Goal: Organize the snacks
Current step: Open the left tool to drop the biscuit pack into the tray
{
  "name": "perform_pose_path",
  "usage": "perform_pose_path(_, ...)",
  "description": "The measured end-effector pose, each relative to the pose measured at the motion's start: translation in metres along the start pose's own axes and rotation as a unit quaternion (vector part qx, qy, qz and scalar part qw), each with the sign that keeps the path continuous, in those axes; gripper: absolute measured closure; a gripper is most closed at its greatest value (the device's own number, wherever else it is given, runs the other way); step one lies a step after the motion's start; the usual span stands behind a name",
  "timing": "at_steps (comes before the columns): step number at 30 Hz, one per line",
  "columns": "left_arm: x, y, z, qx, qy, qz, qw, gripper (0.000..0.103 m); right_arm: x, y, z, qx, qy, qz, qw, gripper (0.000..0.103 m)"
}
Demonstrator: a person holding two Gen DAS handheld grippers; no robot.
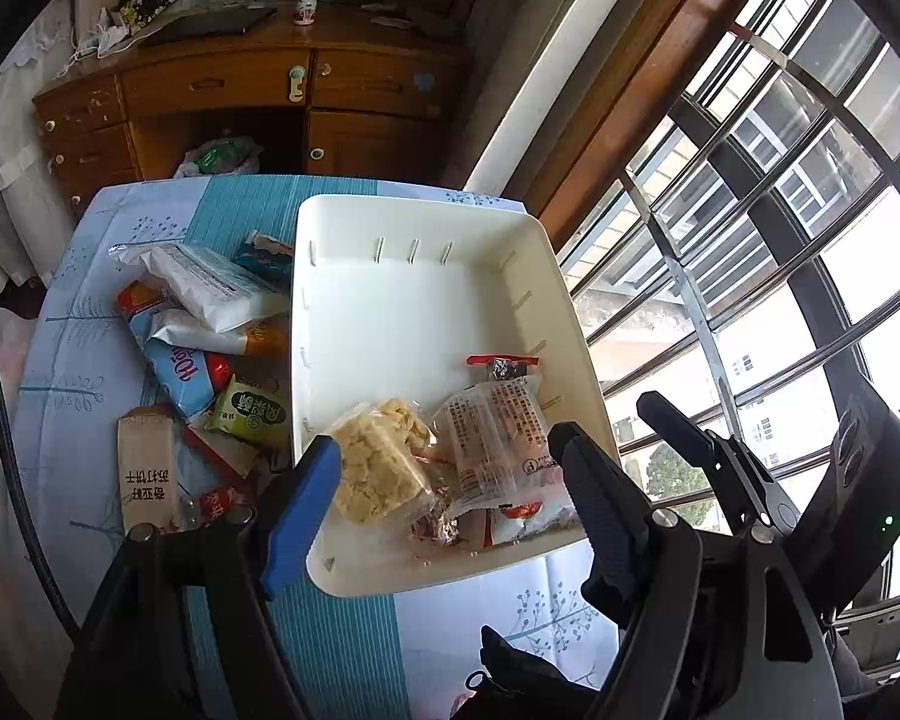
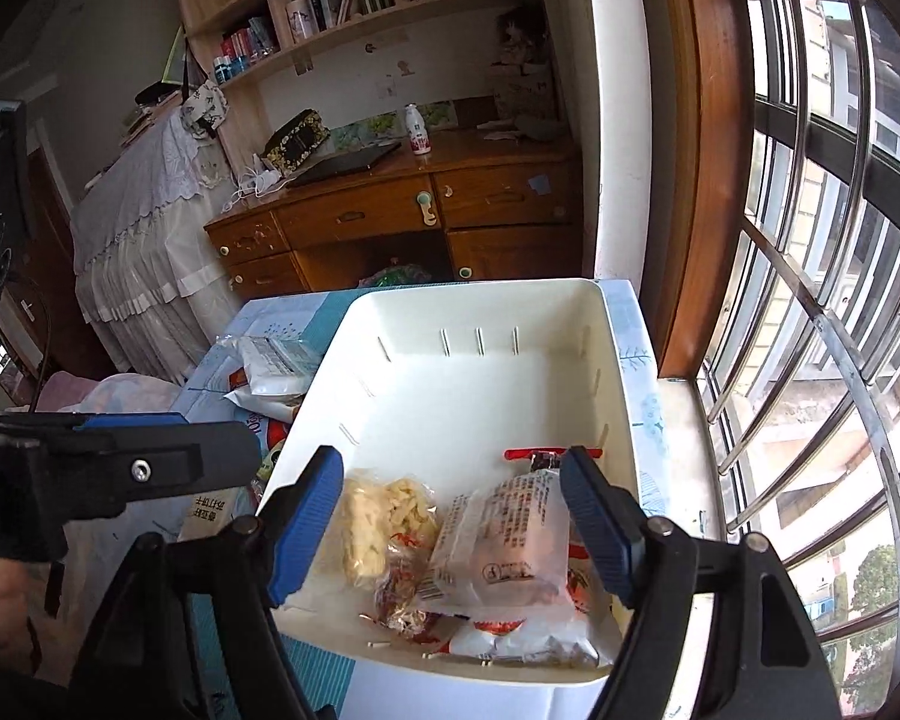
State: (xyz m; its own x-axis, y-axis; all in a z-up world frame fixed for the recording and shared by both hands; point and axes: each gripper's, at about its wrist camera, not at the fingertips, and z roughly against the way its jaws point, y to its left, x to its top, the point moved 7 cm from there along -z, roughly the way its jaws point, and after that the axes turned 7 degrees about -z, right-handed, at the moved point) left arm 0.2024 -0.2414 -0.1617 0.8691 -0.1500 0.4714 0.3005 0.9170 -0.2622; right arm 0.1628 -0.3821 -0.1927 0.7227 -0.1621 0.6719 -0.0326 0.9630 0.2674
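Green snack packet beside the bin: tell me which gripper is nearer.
Left. The left gripper hovers at the bin's near-left edge, beside the green packet; the right gripper is at the bin's right side.

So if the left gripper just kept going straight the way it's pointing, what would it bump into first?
Probably the pale crispy snack bar lying in the white bin, between the left gripper's open jaws; depth is hard to judge.

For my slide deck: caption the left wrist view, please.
Open left gripper poised over a white bin holding several snack packets, more snacks piled beside it.
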Motion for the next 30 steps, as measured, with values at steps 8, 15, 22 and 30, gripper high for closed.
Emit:
perform_pose_path(8,-0.009,0.015,0.022,0.003,-0.017,0.009,0.9998,0.025,-0.005,0.005,0.011,0.0,-0.001,-0.018,1.0,0.027)
perform_pose_path(15,-0.027,0.036,0.041,0.002,-0.024,0.027,0.9993,0.024,-0.016,0.018,0.019,0.003,0.007,-0.029,1.0,0.025)
perform_pose_path(22,-0.046,0.067,0.057,0.0,-0.03,0.055,0.9981,0.024,-0.029,0.044,0.024,0.006,0.018,-0.012,1.0,0.022)
perform_pose_path(30,-0.061,0.102,0.076,-0.002,-0.026,0.059,0.9979,0.024,-0.039,0.084,0.024,0.001,0.026,0.003,1.0,0.019)
